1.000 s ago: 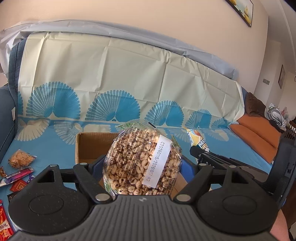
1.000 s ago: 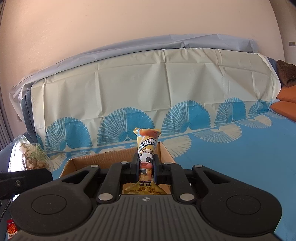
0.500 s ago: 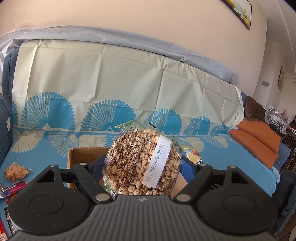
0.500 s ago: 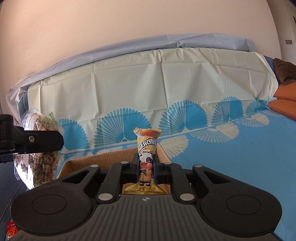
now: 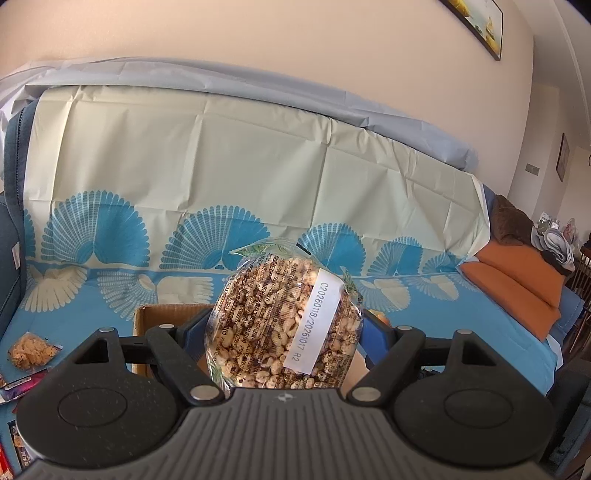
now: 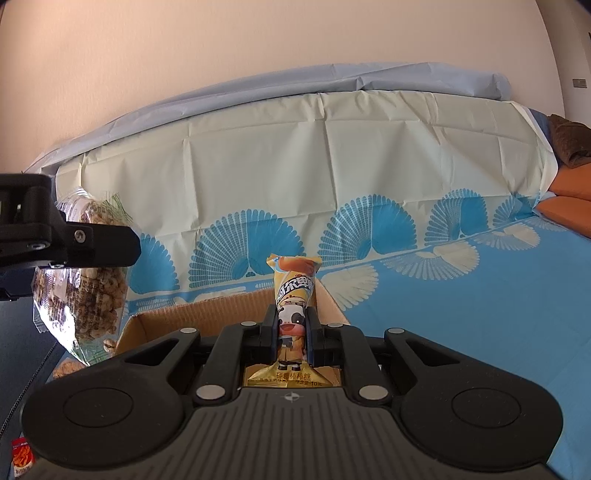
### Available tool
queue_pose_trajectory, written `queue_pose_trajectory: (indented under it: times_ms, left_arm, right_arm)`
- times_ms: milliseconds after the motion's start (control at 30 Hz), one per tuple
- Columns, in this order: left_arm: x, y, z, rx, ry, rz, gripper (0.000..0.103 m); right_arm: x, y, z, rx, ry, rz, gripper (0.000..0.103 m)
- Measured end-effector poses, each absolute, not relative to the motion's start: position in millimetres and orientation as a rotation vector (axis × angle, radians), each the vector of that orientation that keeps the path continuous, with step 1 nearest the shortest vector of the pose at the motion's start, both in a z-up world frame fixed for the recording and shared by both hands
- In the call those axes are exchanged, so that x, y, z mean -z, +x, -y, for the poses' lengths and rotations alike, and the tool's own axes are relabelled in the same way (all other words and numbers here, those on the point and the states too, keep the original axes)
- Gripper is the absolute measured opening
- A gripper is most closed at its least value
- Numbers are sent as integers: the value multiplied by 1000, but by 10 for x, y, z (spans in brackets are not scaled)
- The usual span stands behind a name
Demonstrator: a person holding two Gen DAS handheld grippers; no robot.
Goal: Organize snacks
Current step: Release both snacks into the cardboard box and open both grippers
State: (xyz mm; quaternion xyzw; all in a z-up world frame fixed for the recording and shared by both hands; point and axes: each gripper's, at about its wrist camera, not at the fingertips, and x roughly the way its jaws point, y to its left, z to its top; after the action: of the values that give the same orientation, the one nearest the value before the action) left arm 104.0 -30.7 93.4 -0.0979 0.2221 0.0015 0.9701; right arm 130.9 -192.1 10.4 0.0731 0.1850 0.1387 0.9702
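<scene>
left claw (image 5: pixel 284 325) gripping cereal bag (image 5: pixel 284 321), box (image 5: pixel 166 314) seemingly below

- My left gripper (image 5: pixel 284 325) has its jaws spread wide around a clear bag of puffed cereal (image 5: pixel 284 325), clamped from both sides and held upright in the air.
- A white label strip (image 5: pixel 317 321) with printed digits runs slantwise down the bag's front.
- Behind and below the bag I see an open cardboard box (image 5: pixel 162 314) sitting on the blue fan-patterned sheet (image 5: pixel 110 236) that covers the sofa.
- Far left on the sheet lies a small bag of orange-brown snacks (image 5: pixel 31 349), with other wrappers (image 5: pixel 18 382) near it at the frame's edge.
- Orange cushions (image 5: pixel 517 280) sit at the right end; a framed picture (image 5: pixel 476 22) hangs on the wall above.
</scene>
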Motion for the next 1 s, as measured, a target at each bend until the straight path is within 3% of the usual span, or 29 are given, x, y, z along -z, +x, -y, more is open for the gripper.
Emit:
queue_pose_trajectory:
  times_ms: [167, 267, 300, 367, 533, 633, 800, 900, 933, 1000]
  left_arm:
    - [-952, 1044, 300, 7, -198, -452, 85]
    - [-954, 1040, 330, 24, -168, -459, 92]
    - [-955, 1028, 330, 9, -157, -453, 96]
    - [-938, 993, 291, -9, -164, -451, 96]
    - [-837, 802, 97, -37, -220, -459, 96]
    - [-786, 600, -45, -54, -228, -454, 88]
    - [-643, 173, -478, -87, -244, -456, 64]
    - [-478, -141, -848, -127, -239, -470, 61]
    - [-413, -226, -979, -146, -226, -484, 61]
    - [-278, -387, -1253, -189, -196, -516, 61]
  right_arm:
    - [-95, 1311, 1915, -281, 148, -376, 14]
    - [-74, 1335, 1885, -300, 143, -394, 18]
    - [-60, 1342, 1873, -306, 140, -405, 24]
    - [-37, 1338, 1846, -294, 129, -411, 62]
    - [0, 1311, 1742, -295, 97, -423, 65]
    - [32, 1273, 1626, -306, 62, -434, 65]
    - [75, 1197, 1436, -378, 80, -475, 66]
    - [87, 1116, 1302, -446, 114, -507, 87]
    - [80, 1078, 1256, -456, 122, -509, 102]
    - [48, 991, 1169, -474, 137, -501, 102]
